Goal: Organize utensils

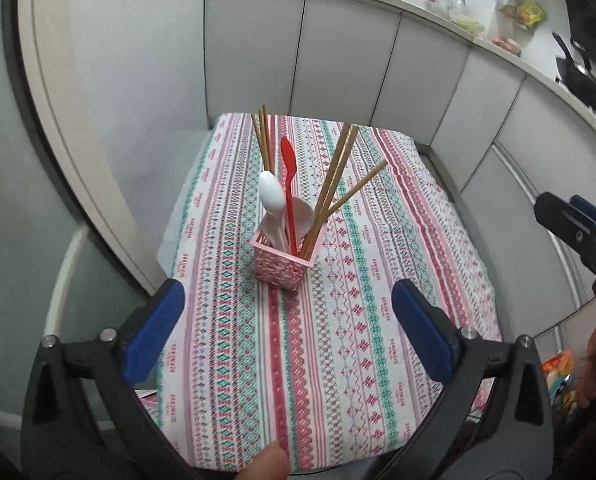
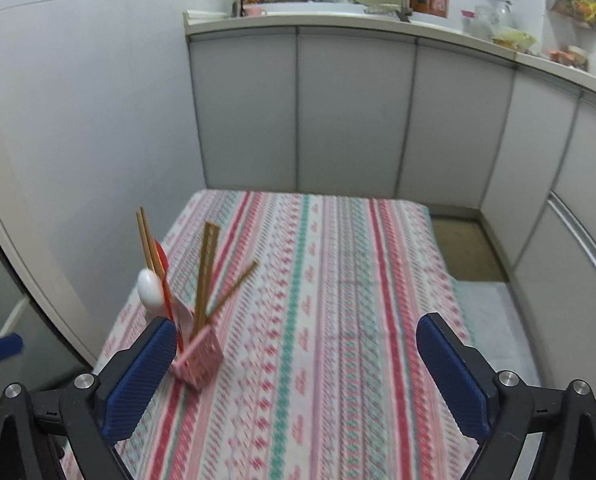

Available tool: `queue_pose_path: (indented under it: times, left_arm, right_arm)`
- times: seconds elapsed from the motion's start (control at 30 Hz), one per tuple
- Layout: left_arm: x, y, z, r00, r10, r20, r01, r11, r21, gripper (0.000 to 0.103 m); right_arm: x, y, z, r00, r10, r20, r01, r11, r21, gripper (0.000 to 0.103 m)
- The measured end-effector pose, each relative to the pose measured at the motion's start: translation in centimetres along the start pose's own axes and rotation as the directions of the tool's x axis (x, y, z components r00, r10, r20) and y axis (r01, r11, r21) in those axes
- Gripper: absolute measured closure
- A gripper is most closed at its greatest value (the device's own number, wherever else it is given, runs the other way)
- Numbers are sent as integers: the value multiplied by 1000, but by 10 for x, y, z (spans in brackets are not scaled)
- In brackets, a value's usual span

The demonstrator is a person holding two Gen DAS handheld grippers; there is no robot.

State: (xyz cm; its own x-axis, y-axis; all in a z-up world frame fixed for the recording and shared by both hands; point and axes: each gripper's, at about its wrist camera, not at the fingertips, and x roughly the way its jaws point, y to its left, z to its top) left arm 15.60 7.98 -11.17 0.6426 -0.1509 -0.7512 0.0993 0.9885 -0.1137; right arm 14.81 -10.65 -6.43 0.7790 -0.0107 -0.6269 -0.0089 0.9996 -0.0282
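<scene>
Utensils [image 1: 286, 184] stand in pink basket [image 1: 284, 266] on patterned tablecloth [image 1: 338, 320].

Right wrist view motion-blurred: tablecloth [image 2: 318, 320] pattern smeared, pink holder [image 2: 200, 356] partly hidden behind near-left blue pad [image 2: 138, 380]; left wrist view: spoon and chopstick bottoms hidden inside holder, right gripper [image 1: 578, 236] cut off at right edge.

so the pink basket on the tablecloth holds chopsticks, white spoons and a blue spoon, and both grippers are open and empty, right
Nearly. The coloured spoon is red, not blue, as the left wrist view shows. The rest holds: the pink basket stands on the tablecloth with chopsticks and white spoons, and the left gripper and right gripper are open and empty.
</scene>
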Motion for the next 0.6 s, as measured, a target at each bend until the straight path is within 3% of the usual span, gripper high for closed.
queue_pose_path:
  times: [0.17,0.37,0.6]
  left_arm:
    - [-32,-9,-4,999,14,47,-14,1000,12,0]
    - [-76,-14,-2,990,64,129,-66,998,9,0]
    - [-109,-28,-5,980,42,196,-49,998,32,0]
  right_arm:
    - [-31,-12,-13,997,-64,-41,66,997,33,2]
    - [-79,-8,-9,994,-106,9,106,994,10,1]
    - [-106,-7,-11,995,-98,34,98,995,1,1]
